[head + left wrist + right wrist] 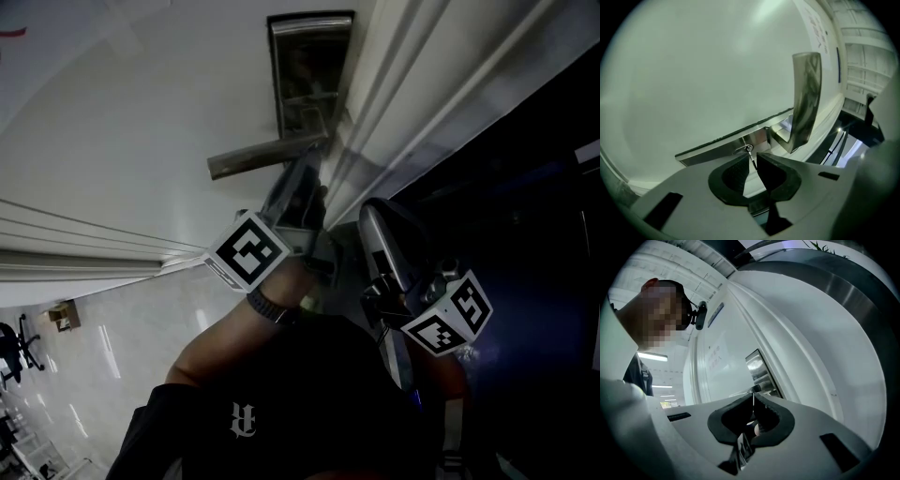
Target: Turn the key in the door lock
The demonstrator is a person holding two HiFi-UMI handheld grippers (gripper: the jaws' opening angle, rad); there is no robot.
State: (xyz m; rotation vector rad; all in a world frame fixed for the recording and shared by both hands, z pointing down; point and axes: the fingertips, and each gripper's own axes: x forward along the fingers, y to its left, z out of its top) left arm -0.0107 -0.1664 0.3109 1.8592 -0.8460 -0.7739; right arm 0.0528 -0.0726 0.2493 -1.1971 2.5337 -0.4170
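Note:
A steel lock plate point(723, 146) is fixed to the white door point(693, 70), with a keyhole point(748, 149) and a lever handle point(805, 101) beside it. A thin key point(752, 159) sticks out of the keyhole. My left gripper point(753, 163) is shut on the key, its dark pads point(772, 172) pressed to both sides. In the head view the left gripper point(302, 183) reaches up to the lock plate point(309, 75) just under the handle point(267, 155). My right gripper point(380, 230) hangs lower right, away from the lock. In its own view the right gripper point(753, 399) is shut on nothing.
The white door frame point(422, 103) runs diagonally right of the lock, with a dark opening point(534, 234) beyond it. A person's forearm with a watch point(267, 307) holds the left gripper. A shiny floor and an office chair point(19, 347) show at lower left.

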